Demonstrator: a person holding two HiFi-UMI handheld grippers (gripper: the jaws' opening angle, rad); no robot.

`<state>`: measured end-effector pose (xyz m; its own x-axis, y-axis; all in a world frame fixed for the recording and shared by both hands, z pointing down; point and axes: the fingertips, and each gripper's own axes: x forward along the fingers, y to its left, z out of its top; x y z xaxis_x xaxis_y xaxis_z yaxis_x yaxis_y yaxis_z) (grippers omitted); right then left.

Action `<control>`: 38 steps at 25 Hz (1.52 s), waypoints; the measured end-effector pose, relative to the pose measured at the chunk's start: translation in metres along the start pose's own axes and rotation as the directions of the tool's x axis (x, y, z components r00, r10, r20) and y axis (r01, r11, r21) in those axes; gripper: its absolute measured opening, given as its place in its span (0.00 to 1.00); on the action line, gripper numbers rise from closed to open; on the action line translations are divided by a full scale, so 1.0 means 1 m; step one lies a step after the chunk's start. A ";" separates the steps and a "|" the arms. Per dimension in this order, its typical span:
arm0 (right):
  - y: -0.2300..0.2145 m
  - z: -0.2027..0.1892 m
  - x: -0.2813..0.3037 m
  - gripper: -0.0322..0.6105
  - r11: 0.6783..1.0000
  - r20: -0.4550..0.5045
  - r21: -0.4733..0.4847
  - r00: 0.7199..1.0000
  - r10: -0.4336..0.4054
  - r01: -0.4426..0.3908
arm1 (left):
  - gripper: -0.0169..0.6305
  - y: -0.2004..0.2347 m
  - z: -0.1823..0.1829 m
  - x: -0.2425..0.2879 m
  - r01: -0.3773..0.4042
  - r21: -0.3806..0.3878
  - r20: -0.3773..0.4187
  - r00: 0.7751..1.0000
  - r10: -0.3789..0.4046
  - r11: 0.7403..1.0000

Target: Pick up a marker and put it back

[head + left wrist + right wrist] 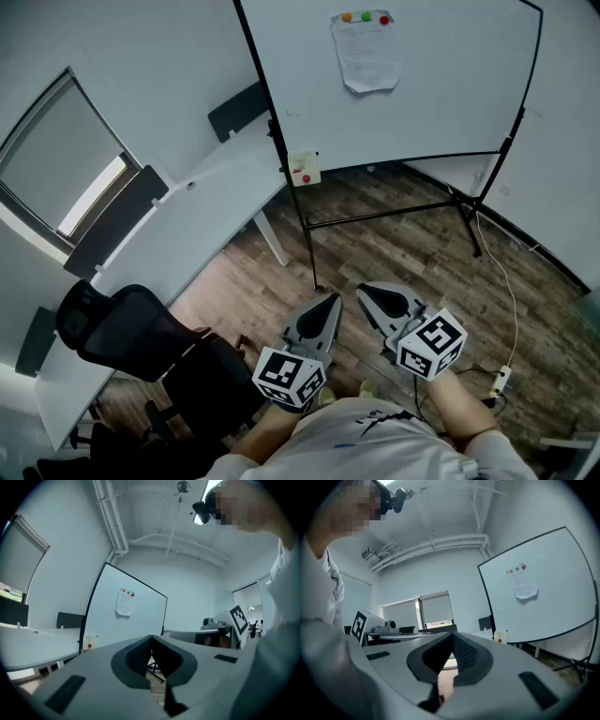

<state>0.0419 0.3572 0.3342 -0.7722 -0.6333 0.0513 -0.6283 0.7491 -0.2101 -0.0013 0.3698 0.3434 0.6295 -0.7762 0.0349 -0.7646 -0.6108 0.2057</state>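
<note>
The left gripper (151, 639) has its fingers (136, 658) closed, the ribbed dark pads meeting at the tips with nothing between them. The right gripper (452, 634) is the same: its fingers (468, 654) are pressed together at the tips and hold nothing. In the head view both point level toward 12 o'clock, side by side and close to each other over the wooden floor (403, 253), each with its marker-patterned cube (291, 378) at the rear near the person's forearms.

At 12 o'clock from the tips stands a whiteboard (422, 103) on a black frame. A sheet of paper (366, 61) is pinned near its top by three round magnets (366, 17), orange, green and red. A small cream box (304, 169) with a red spot hangs on the frame's left upright, at about 11 o'clock from the grippers. The marker is too small to make out in any view.

At 10 o'clock a long white bench (187, 225) runs along the wall under a window (66, 159) with a blind. A black office chair (131, 328) stands at 9 o'clock, just beside the bench. At 3 o'clock a white cable (511, 300) trails across the floor.
</note>
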 end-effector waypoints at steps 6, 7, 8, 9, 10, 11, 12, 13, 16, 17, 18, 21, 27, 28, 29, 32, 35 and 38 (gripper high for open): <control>0.003 -0.002 0.000 0.07 1.000 -0.004 0.009 1.000 0.002 -0.002 | 0.04 -0.001 0.000 -0.002 0.003 0.004 -0.002 1.000 -0.003 1.000; 0.002 -0.002 0.000 0.07 1.000 -0.007 0.015 1.000 0.006 -0.006 | 0.04 -0.001 0.000 -0.001 0.002 0.004 -0.003 1.000 -0.002 1.000; 0.002 -0.003 0.000 0.07 1.000 -0.009 0.022 1.000 0.012 -0.011 | 0.04 -0.001 0.000 -0.001 0.002 0.005 -0.004 1.000 -0.002 1.000; 0.002 -0.003 -0.001 0.07 0.999 -0.011 0.028 1.000 0.018 -0.018 | 0.04 -0.002 -0.001 0.000 0.002 0.006 -0.005 1.000 -0.002 1.000; 0.003 -0.004 -0.001 0.07 0.999 -0.010 0.033 1.000 0.024 -0.023 | 0.04 -0.003 -0.001 0.000 0.002 0.007 -0.007 1.000 -0.002 1.000; 0.003 -0.004 -0.002 0.07 0.999 -0.008 0.035 1.000 0.027 -0.027 | 0.04 -0.003 -0.002 0.000 0.002 0.008 -0.010 1.000 -0.002 1.000; 0.003 -0.004 -0.002 0.07 0.999 -0.005 0.035 1.000 0.028 -0.028 | 0.04 -0.004 -0.003 0.001 0.002 0.009 -0.012 1.000 -0.002 1.000; 0.002 -0.004 -0.003 0.07 0.999 -0.001 0.035 1.000 0.027 -0.027 | 0.04 -0.005 -0.003 0.001 0.002 0.010 -0.014 1.000 -0.002 1.000; 0.000 -0.002 -0.008 0.07 0.999 0.012 0.036 1.000 0.025 -0.025 | 0.04 -0.009 -0.004 0.003 0.003 0.014 -0.016 1.000 -0.002 1.000; -0.001 -0.001 -0.010 0.07 0.999 0.016 0.036 1.000 0.025 -0.026 | 0.04 -0.010 -0.004 0.004 0.002 0.016 -0.016 1.000 -0.002 1.000; -0.002 -0.001 -0.012 0.07 0.999 0.019 0.036 0.999 0.027 -0.027 | 0.04 -0.012 -0.005 0.005 0.001 0.018 -0.017 1.000 -0.001 1.000; -0.007 0.001 -0.017 0.07 0.999 0.024 0.029 0.999 0.030 -0.031 | 0.04 -0.016 -0.006 0.010 -0.003 0.023 -0.016 1.000 0.003 1.000; -0.020 -0.002 -0.030 0.07 0.999 0.028 0.022 0.999 0.046 -0.047 | 0.04 -0.021 -0.010 0.019 -0.034 0.034 -0.010 0.999 0.034 0.999; -0.023 -0.003 -0.032 0.07 0.998 0.028 0.022 0.998 0.050 -0.051 | 0.04 -0.022 -0.010 0.020 -0.041 0.035 -0.009 0.999 0.042 0.999; -0.025 -0.003 -0.033 0.07 0.998 0.028 0.023 0.998 0.054 -0.055 | 0.04 -0.022 -0.010 0.021 -0.048 0.036 -0.008 0.999 0.048 0.998; -0.031 -0.005 -0.032 0.07 0.998 0.027 0.032 0.998 0.062 -0.063 | 0.04 -0.020 -0.012 0.026 -0.060 0.038 -0.013 0.998 0.061 0.997; -0.033 -0.007 -0.024 0.07 0.997 0.022 0.038 0.997 0.071 -0.072 | 0.04 -0.014 -0.013 0.028 -0.069 0.040 -0.018 0.997 0.070 0.997; -0.042 -0.009 -0.012 0.07 0.996 0.015 0.045 0.997 0.072 -0.073 | 0.04 -0.002 -0.016 0.037 -0.073 0.035 -0.025 0.997 0.074 0.997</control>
<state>0.0768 0.3349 0.3512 -0.8142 -0.5802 0.0215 -0.5653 0.7838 -0.2569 0.0261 0.3449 0.3598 0.5748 -0.8149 0.0741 -0.8126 -0.5578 0.1686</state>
